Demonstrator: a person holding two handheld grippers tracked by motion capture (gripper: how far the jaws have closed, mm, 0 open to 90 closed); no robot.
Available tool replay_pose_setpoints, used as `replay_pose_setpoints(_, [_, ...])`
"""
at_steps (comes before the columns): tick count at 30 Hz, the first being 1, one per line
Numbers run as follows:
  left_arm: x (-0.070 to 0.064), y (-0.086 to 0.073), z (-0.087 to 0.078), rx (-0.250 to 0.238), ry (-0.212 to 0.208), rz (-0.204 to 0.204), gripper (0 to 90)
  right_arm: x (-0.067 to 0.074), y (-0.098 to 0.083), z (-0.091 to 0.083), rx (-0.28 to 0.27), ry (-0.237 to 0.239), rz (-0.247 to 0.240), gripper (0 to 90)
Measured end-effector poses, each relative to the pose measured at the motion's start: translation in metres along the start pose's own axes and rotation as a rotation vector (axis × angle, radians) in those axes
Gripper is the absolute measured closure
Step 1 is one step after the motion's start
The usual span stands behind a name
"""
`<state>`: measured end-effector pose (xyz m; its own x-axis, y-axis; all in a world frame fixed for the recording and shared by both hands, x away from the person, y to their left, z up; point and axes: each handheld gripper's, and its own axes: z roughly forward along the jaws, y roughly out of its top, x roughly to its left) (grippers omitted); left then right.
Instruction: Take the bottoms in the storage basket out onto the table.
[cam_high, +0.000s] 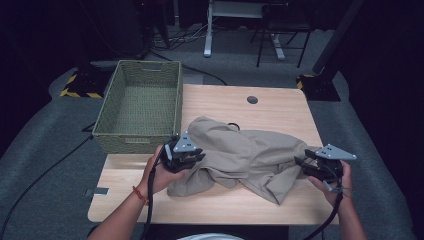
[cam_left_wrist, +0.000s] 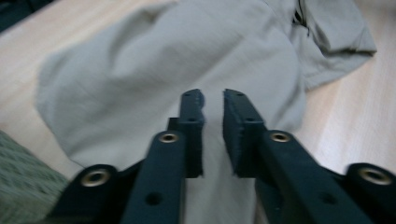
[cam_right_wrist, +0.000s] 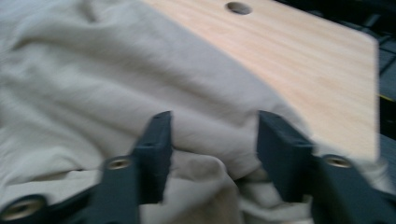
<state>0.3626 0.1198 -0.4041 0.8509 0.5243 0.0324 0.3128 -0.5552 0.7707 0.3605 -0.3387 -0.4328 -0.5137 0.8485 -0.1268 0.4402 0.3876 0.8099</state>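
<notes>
On the wooden table (cam_high: 280, 107) a crumpled beige garment (cam_high: 240, 152) is spread across the middle, its folds running from the left gripper (cam_high: 192, 159) to the right gripper (cam_high: 302, 165). Just left of the cloth, at the table's far left edge, a green woven basket (cam_high: 107, 117) is set. The left gripper is held at the garment's near left end; in the left gripper view its jaws are seen parted by a narrow gap, with the cloth (cam_left_wrist: 187, 60) lying beyond and beneath them but not pinched between the pads. The right gripper is held at the garment's right end; in the right gripper view its jaws are seen standing well apart, with a bunched fold of the cloth (cam_right_wrist: 205, 172) lying between them, untouched by the pads as far as can be told. Both grippers are thus released. A round hole (cam_high: 252, 100) is seen in the tabletop beyond the garment.
</notes>
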Motion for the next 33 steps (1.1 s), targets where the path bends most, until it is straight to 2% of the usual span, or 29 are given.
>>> replay_pose_setpoints(1, [-0.004,-0.003,0.0,0.001,-0.033,0.007,73.6,0.002,-0.003,-0.001,-0.004,0.013,-0.004,43.7])
replay_pose_setpoints(2, [-0.009,-0.006,0.001,0.007,-0.064,0.015,69.8,0.005,-0.005,-0.002,0.005,0.012,-0.01,42.4])
replay_pose_setpoints(3, [-0.016,-0.008,0.002,0.019,-0.077,0.028,65.7,0.007,-0.006,-0.004,0.013,0.002,-0.018,39.7])
replay_pose_setpoints(4, [-0.022,-0.01,0.003,0.023,-0.111,0.046,63.3,0.011,-0.007,-0.008,0.005,0.005,-0.027,39.3])
replay_pose_setpoints(5, [-0.028,-0.012,0.006,0.028,-0.16,0.071,60.3,0.015,-0.008,-0.012,-0.015,0.035,-0.022,40.0])
replay_pose_setpoints(6, [-0.036,-0.014,0.011,0.039,-0.19,0.083,57.8,0.022,-0.009,-0.015,-0.029,0.063,-0.019,39.9])
replay_pose_setpoints(8, [-0.048,-0.015,0.025,0.092,-0.186,0.121,50.7,0.04,-0.009,-0.02,-0.034,0.101,-0.061,40.1])
replay_pose_setpoints(9, [-0.051,-0.016,0.033,0.105,-0.188,0.124,49.2,0.05,-0.01,-0.019,-0.031,0.136,-0.09,40.2])
replay_pose_setpoints(11, [-0.052,-0.018,0.048,0.123,-0.194,0.099,44.0,0.069,-0.014,-0.016,-0.009,0.212,-0.132,39.9])
replay_pose_setpoints(12, [-0.052,-0.02,0.057,0.136,-0.183,0.072,40.5,0.077,-0.016,-0.013,0.011,0.245,-0.153,39.3])
replay_pose_setpoints(13, [-0.051,-0.02,0.062,0.148,-0.174,0.072,39.4,0.083,-0.02,-0.008,0.034,0.276,-0.181,39.4])
replay_pose_setpoints(15, [-0.049,-0.023,0.074,0.171,-0.16,0.073,36.8,0.088,-0.029,0.003,0.085,0.325,-0.183,39.9])
replay_pose_setpoints(16, [-0.047,-0.024,0.079,0.181,-0.144,0.064,36.8,0.089,-0.032,0.007,0.101,0.335,-0.188,40.0])
replay_pose_setpoints(18, [-0.041,-0.025,0.086,0.187,-0.137,0.037,37.2,0.09,-0.039,0.018,0.135,0.353,-0.167,40.2])
replay_pose_setpoints(20, [-0.035,-0.025,0.093,0.204,-0.116,0.041,40.9,0.09,-0.042,0.028,0.155,0.353,-0.179,39.4])
replay_pose_setpoints(21, [-0.033,-0.025,0.097,0.214,-0.106,0.04,45.0,0.089,-0.041,0.031,0.152,0.359,-0.16,40.7])
replay_pose_setpoints(23, [-0.027,-0.024,0.101,0.212,-0.115,0.05,55.7,0.084,-0.039,0.038,0.141,0.363,-0.136,42.0])
replay_pose_setpoints(26, [-0.018,-0.019,0.106,0.214,-0.092,0.057,66.0,0.079,-0.034,0.048,0.129,0.344,-0.106,43.0])
replay_pose_setpoints(29, [-0.009,-0.014,0.112,0.221,-0.087,0.062,83.2,0.077,-0.028,0.057,0.132,0.318,-0.099,42.8])
replay_pose_setpoints(31, [-0.004,-0.01,0.115,0.231,-0.091,0.062,87.6,0.074,-0.024,0.063,0.137,0.297,-0.09,42.6])
replay_pose_setpoints(33, [-0.002,-0.004,0.115,0.237,-0.091,0.093,88.6,0.072,-0.02,0.068,0.136,0.278,-0.074,46.2])
